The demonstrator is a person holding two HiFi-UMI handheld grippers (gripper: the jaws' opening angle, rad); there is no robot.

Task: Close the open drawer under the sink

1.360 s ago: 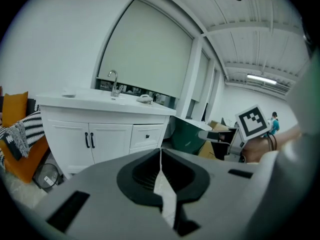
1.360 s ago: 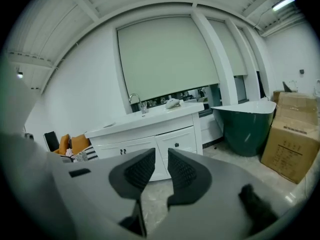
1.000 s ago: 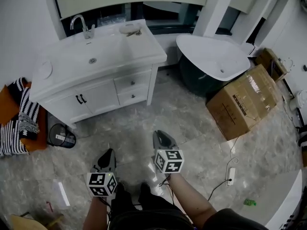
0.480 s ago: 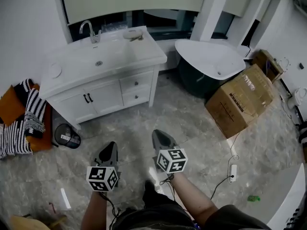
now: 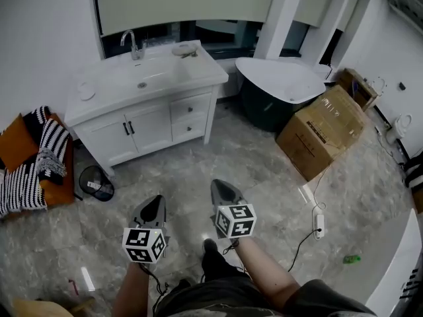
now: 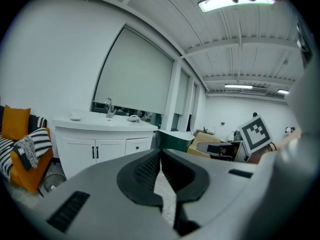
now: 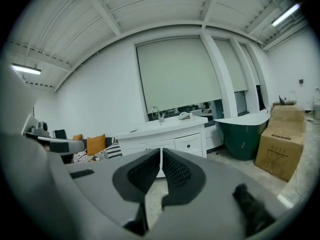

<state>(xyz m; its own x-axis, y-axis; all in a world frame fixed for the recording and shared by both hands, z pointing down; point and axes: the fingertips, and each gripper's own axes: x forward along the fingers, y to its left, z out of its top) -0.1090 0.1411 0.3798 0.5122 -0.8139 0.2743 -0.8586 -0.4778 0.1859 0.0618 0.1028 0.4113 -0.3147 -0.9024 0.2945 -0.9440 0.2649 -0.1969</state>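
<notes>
Grey marble floor [image 5: 264,170]; white vanity [image 5: 149,129] stands across it from you; the drawers [image 5: 189,108] are on its right side, below the sink [image 5: 142,78], well apart from both grippers; your left gripper [image 5: 156,202] has its jaws pressed together, empty; your right gripper [image 5: 221,187] is closing, jaws almost touching, nothing between them.

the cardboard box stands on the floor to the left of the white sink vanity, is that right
Not quite. The cardboard box stands on the floor to the right of the white sink vanity, beyond the green tub. The head view shows this; the striped cushions are what lie to the vanity's left.
</notes>
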